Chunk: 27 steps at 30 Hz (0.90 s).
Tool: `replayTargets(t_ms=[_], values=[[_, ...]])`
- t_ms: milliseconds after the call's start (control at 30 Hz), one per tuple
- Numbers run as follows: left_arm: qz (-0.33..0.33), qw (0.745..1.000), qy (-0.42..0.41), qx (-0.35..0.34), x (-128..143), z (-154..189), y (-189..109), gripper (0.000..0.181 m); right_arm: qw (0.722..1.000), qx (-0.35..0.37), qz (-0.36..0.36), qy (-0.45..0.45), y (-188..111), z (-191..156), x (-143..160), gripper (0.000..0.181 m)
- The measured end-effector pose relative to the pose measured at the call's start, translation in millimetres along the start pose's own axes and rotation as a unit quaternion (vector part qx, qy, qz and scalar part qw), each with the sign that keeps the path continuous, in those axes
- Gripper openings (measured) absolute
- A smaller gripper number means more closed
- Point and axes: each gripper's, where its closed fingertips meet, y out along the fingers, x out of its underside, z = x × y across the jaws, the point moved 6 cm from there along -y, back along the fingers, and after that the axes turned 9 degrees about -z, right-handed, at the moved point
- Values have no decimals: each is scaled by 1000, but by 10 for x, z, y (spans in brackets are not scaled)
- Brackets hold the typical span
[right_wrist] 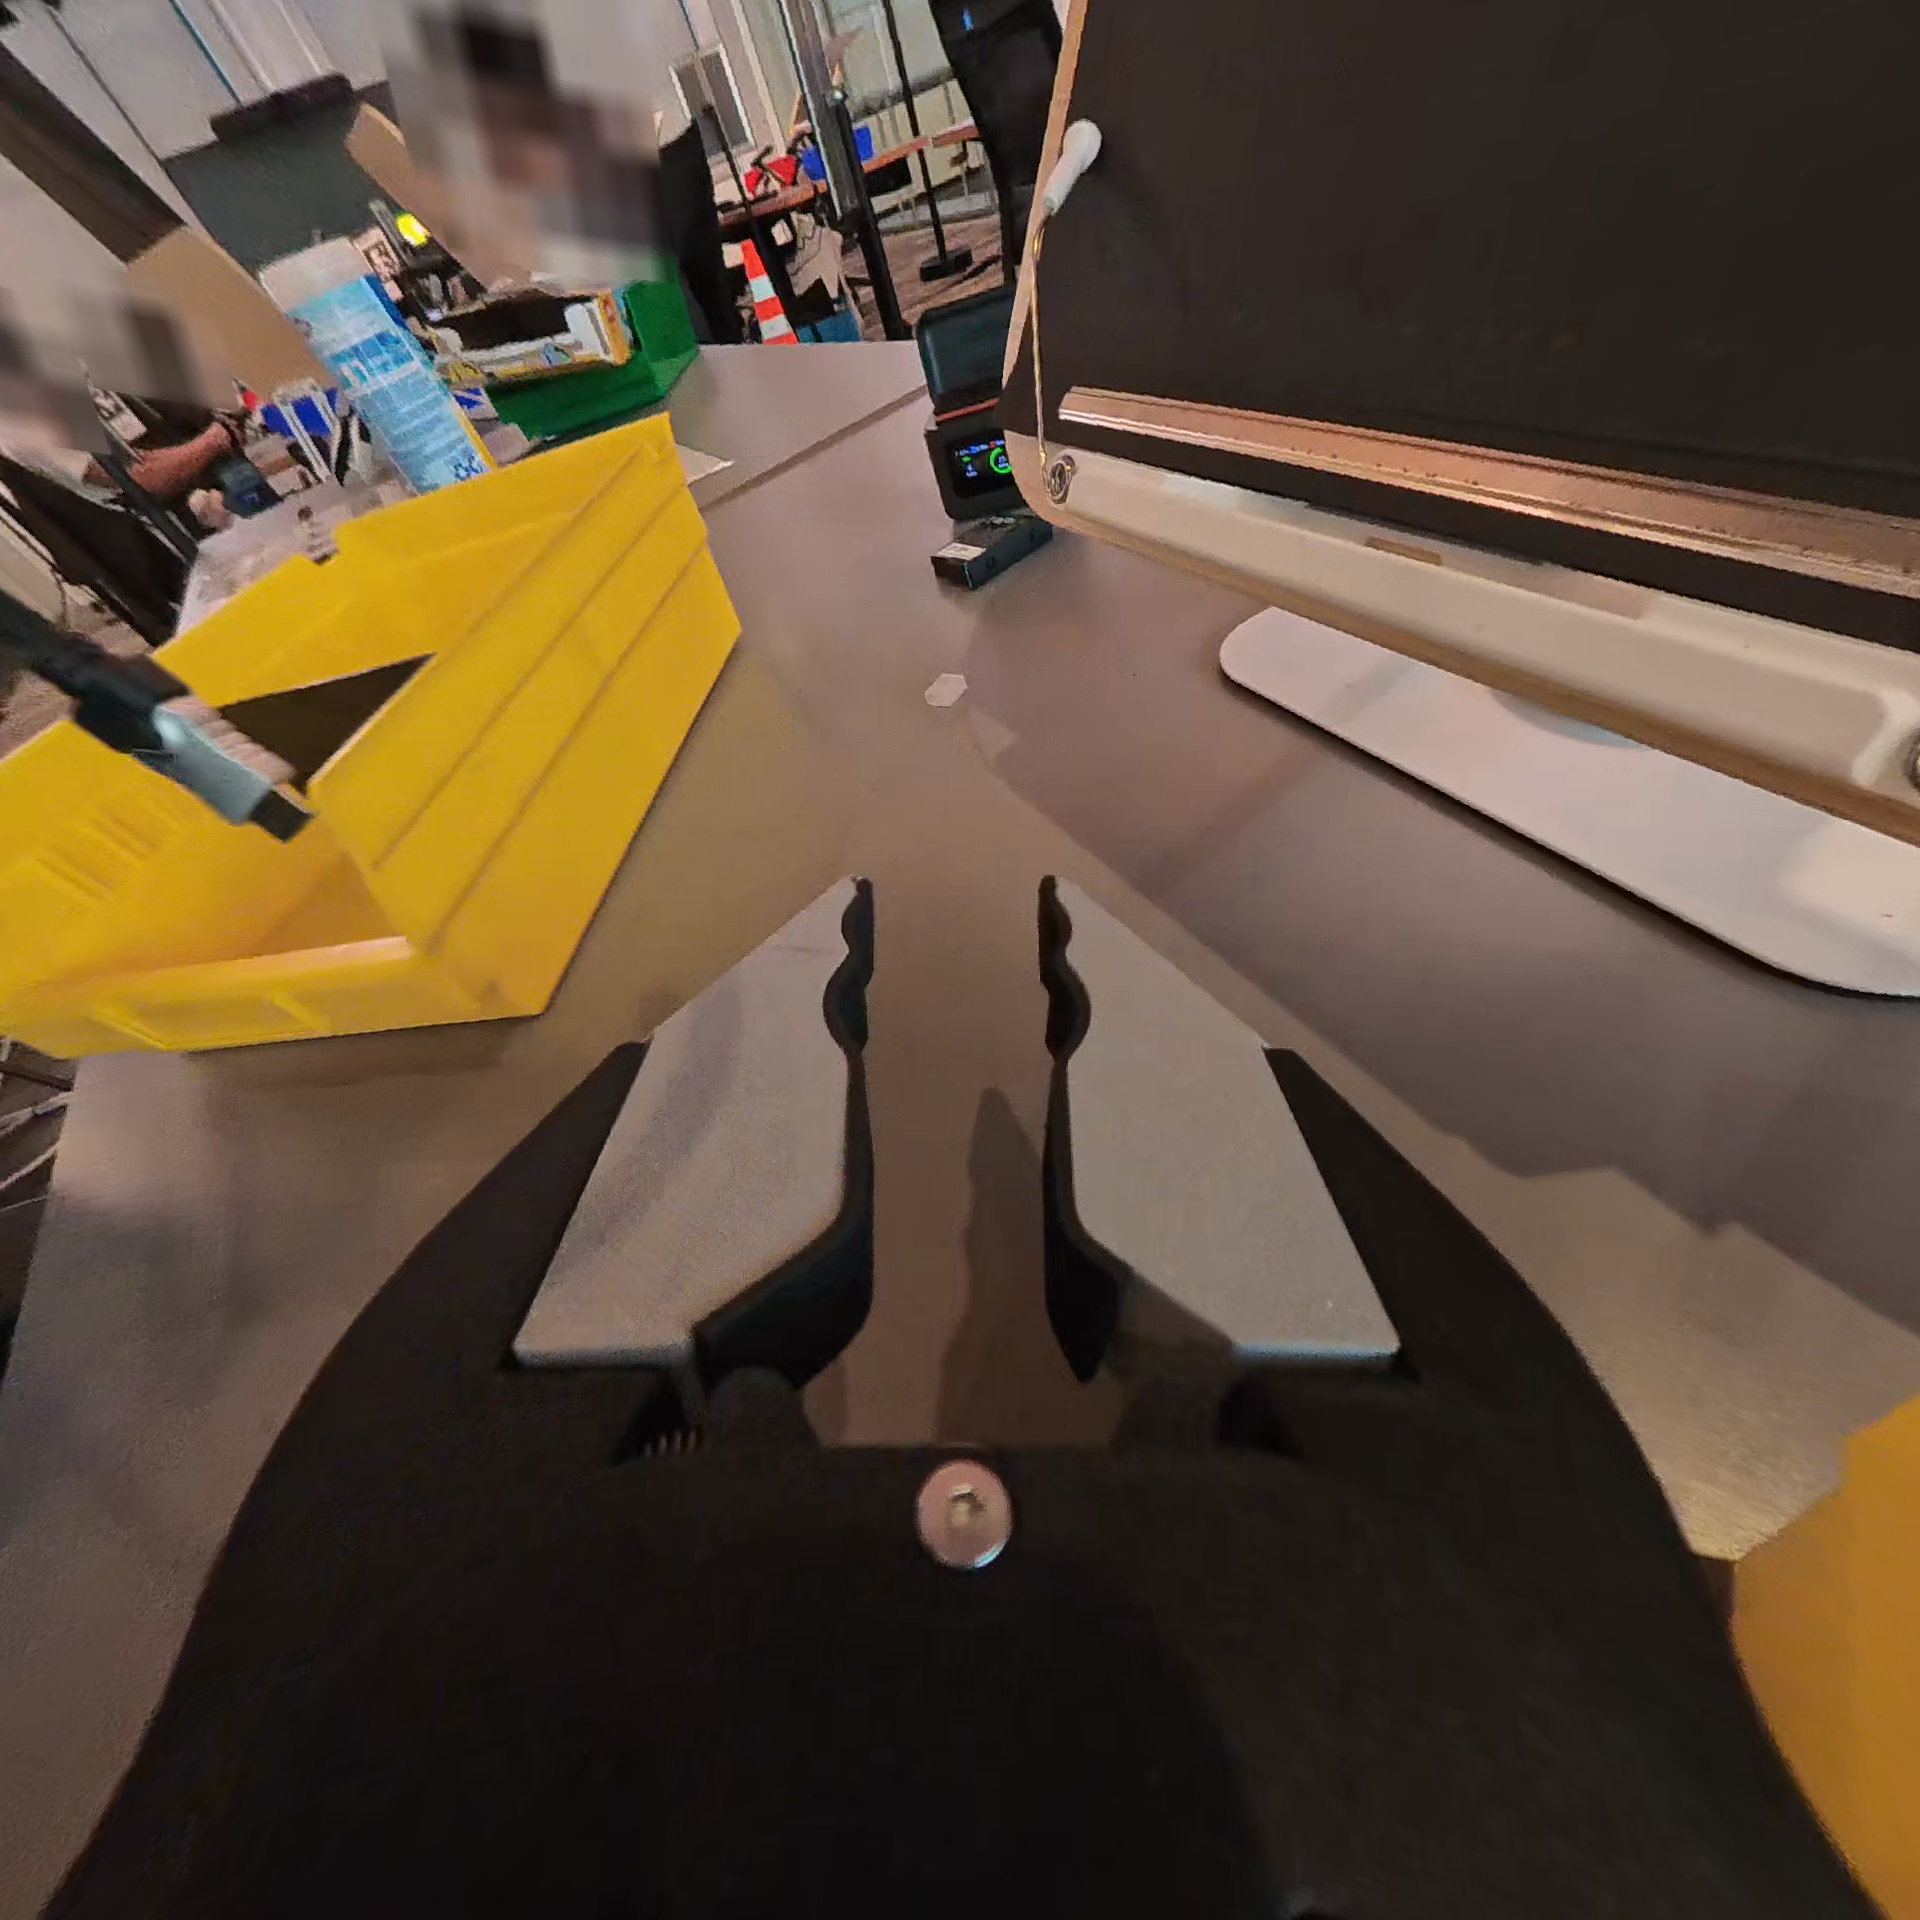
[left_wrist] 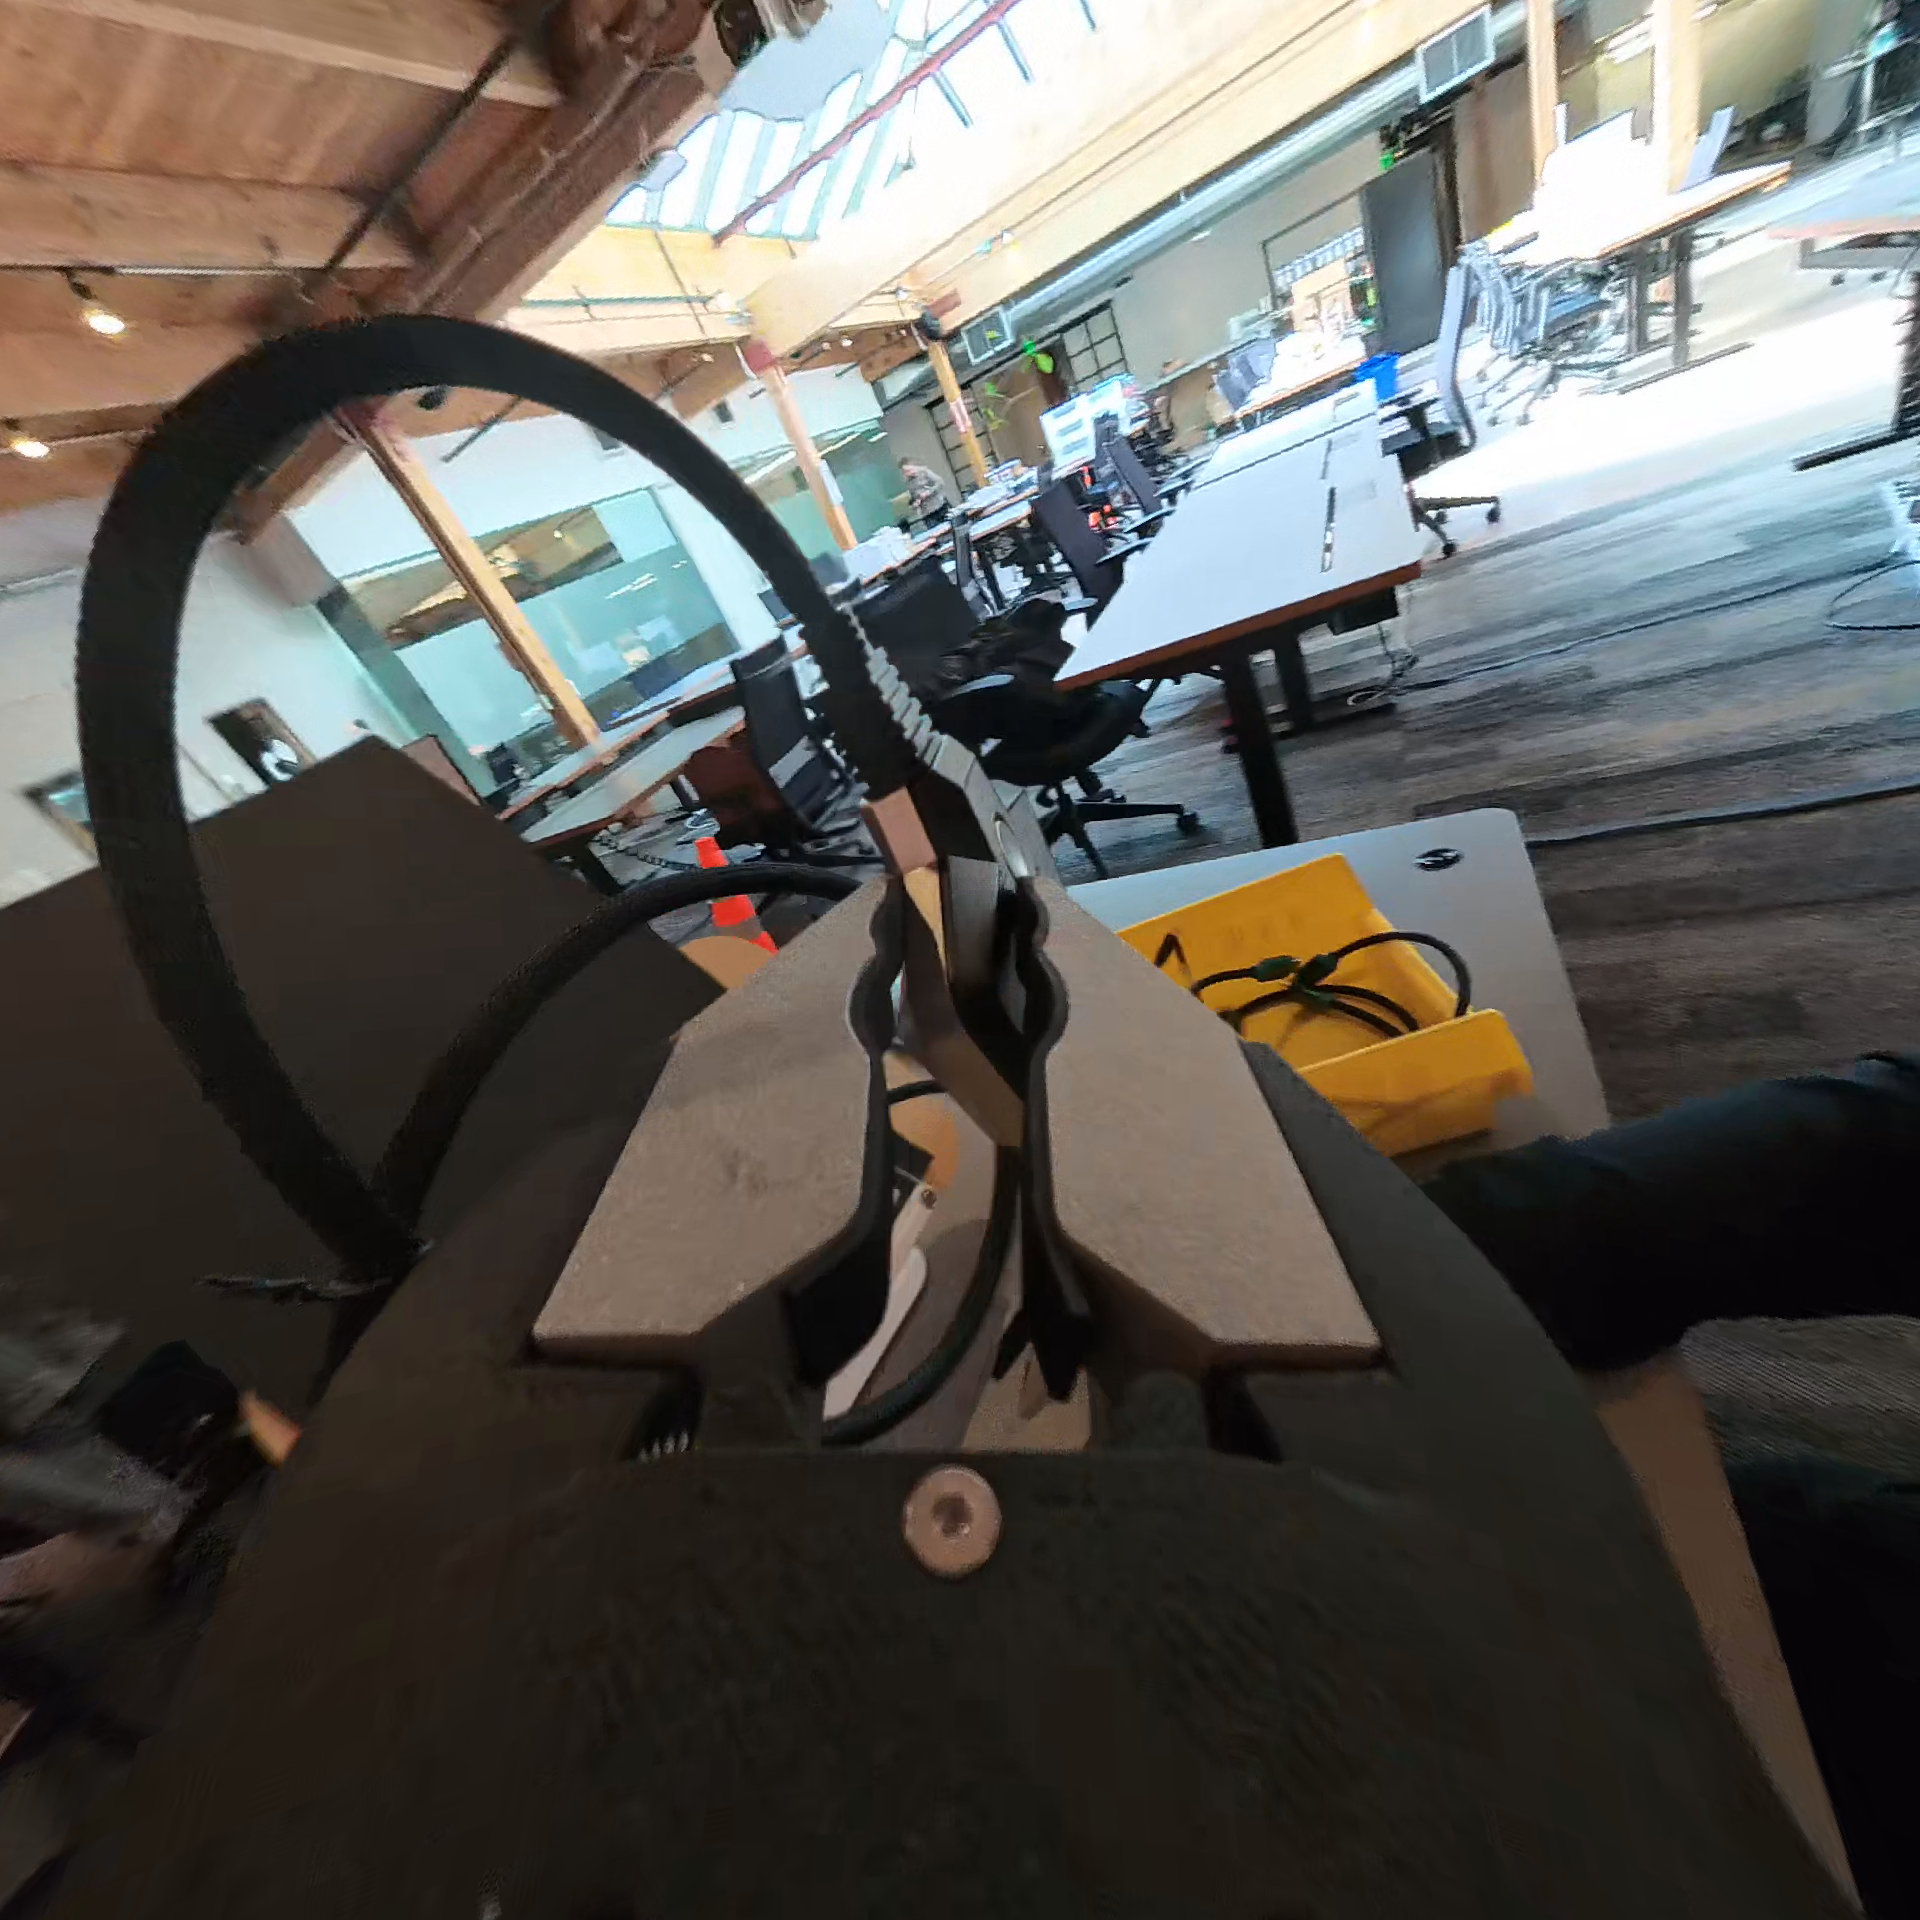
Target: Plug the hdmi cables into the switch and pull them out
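My left gripper (left_wrist: 956, 904) is shut on the dark plug (left_wrist: 961, 831) of a black braided HDMI cable (left_wrist: 135, 727). The plug's metal tip (left_wrist: 896, 831) points up and away, and the cable loops high over to the left and back down. My right gripper (right_wrist: 954, 894) is open and empty, low over the grey table (right_wrist: 935, 790). In the right wrist view a cable plug with a metal tip (right_wrist: 213, 769) hangs at the left edge over the yellow bin (right_wrist: 499, 665). A small black box (right_wrist: 987, 551) lies far ahead on the table; I cannot tell if it is the switch.
The yellow bin (left_wrist: 1340, 935) holds coiled black cables (left_wrist: 1320, 987). A monitor on a white base (right_wrist: 1558, 821) stands to the right. A small black device with a lit screen (right_wrist: 971, 457) stands behind the box. A dark sleeve (left_wrist: 1662, 1205) reaches in from the right. There is about 35 cm between the tips of the two grippers.
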Motion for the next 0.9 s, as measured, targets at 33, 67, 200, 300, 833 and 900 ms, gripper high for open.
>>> replayTargets(t_ms=[33,67,200,300,833,900], values=[[0,1000,1,-7,-17,-28,-68,18,1000,-9,0,1,2,-18,4,29],[-2,1000,0,-17,-45,-60,-136,19,1000,-19,-5,2,11,-42,20,29],[9,999,13,-39,-358,-146,-461,19,998,-39,-55,-8,109,-137,110,25],[35,998,12,-47,-698,-213,-732,19,997,-27,-53,-51,178,-263,90,21],[-12,998,-18,-63,-655,-149,-992,19,974,-172,-126,-80,1396,-1823,120,0],[-10,998,-31,-57,-536,-142,-948,18,976,-188,-96,-55,1515,-1878,24,0]])
